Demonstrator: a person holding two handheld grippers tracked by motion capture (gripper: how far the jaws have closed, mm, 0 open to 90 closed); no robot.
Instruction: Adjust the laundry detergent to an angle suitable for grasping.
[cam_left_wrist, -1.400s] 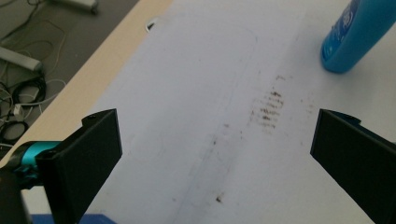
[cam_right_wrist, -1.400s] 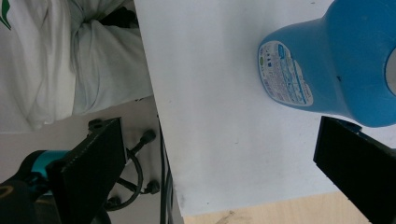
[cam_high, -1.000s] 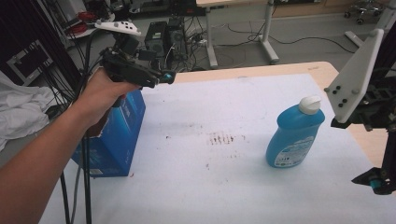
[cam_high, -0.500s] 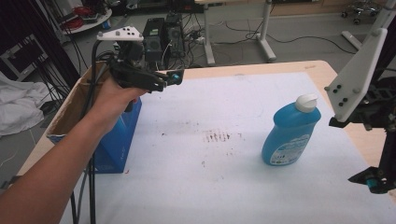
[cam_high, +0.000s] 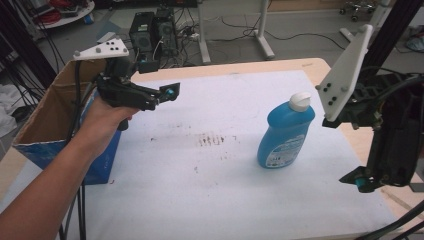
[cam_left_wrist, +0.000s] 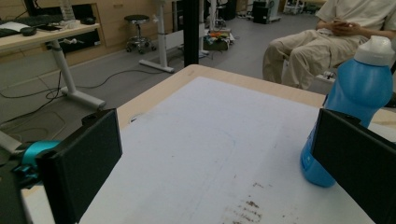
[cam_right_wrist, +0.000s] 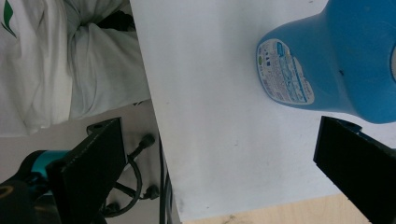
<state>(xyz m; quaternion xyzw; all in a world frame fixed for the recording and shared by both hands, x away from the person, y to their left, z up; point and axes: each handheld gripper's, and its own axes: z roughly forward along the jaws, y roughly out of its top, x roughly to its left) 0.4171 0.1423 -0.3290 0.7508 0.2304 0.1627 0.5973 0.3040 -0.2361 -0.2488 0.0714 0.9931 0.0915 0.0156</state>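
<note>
High view: the blue bottle (cam_high: 285, 134) stands upright on the white table cover (cam_high: 215, 190), right of centre, its long axis vertical and its white cap (cam_high: 300, 100) on top. The left gripper (cam_high: 167, 93) is held up in the air at the far left, above the cardboard box (cam_high: 47, 127), jaws pointing right toward the bottle and well apart from it. The right gripper (cam_high: 362, 182) hangs at the right edge of the table, near the bottle and plainly the closer of the two; the bottle lies to its left. Against the picture from a second ago, the left gripper has risen and swung a little further over the table, while the bottle and the right gripper look unchanged.

Left gripper view: the two black jaws stand wide apart with nothing between them. The bottle (cam_left_wrist: 355, 93) shows beyond the right-hand jaw, across a stretch of bare table cover, with a seated person (cam_left_wrist: 327, 37) behind it.

Right gripper view: this gripper looks down along the table's edge, jaws spread wide and empty. The bottle's body and label (cam_right_wrist: 285, 77) sit at the upper right, outside the gap, so I judge this gripper would have to shift toward the bottle before closing across its body.
</note>
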